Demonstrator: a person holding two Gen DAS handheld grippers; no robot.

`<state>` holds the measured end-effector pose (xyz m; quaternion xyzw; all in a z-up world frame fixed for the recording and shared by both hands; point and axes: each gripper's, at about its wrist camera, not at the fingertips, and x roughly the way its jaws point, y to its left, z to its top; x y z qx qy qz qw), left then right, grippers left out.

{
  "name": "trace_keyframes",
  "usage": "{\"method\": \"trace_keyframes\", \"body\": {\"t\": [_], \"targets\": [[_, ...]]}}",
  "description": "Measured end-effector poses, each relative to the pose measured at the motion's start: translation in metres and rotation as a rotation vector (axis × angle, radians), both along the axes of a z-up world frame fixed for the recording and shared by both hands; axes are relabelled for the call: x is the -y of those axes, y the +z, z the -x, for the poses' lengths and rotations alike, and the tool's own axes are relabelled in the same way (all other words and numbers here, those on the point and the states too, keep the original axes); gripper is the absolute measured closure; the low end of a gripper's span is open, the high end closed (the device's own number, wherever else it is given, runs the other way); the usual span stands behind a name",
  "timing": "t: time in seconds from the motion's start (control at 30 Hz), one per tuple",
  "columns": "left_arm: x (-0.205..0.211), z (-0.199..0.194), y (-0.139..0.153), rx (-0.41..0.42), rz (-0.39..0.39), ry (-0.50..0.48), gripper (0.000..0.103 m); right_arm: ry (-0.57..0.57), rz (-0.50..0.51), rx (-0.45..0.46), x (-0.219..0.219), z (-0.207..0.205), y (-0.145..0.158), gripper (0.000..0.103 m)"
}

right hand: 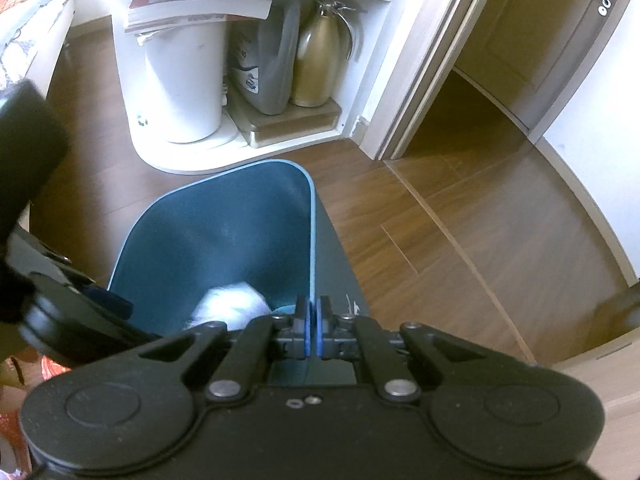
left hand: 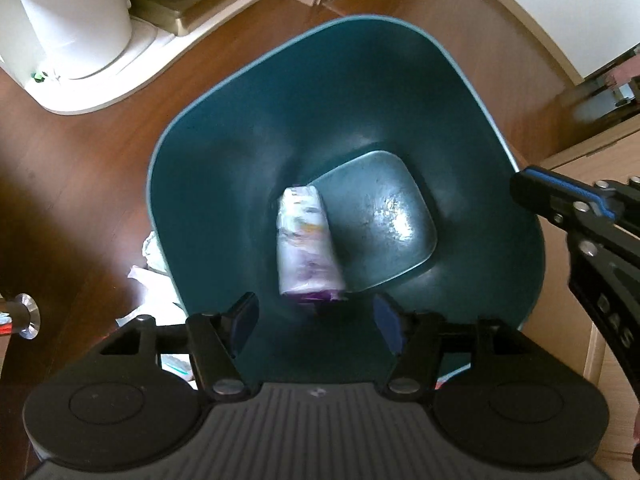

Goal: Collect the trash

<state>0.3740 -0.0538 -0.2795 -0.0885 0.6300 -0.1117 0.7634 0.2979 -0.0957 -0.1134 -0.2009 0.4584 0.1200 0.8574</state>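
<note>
With the left tool (left hand: pixel 316 320) wide open and empty above the bin (left hand: pixel 192 208) and the right tool (right hand: pixel 314 330) shut on the bin's rim, the crumpled wrapper (left hand: pixel 308 248) inside looks light, soft and crushable; pinch it across its middle.

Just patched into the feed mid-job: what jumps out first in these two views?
The dark teal trash bin fills the left wrist view, with a blurred white and purple wrapper inside it beyond the open left tongs. The right tongs are shut at the bin's right rim. Crumpled white paper lies on the wooden floor left of the bin.
</note>
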Motion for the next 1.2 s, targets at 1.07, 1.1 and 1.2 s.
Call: {"method": "trace_keyframes", "body": {"t": [1.07,1.1,1.2], "targets": [[-0.117,0.066,-0.034,-0.066,-0.041,0.239,0.04,-0.19,-0.032,-0.102,0.065,-0.014,-0.025,0.103],[-0.116,0.066,-0.034,-0.067,-0.043,0.236,0.04,-0.231,-0.021,-0.07,0.075,-0.016,-0.018,0.099],[-0.116,0.066,-0.034,-0.069,-0.037,0.236,0.04,-0.363,-0.025,-0.027,0.114,-0.022,-0.006,0.085]]}}
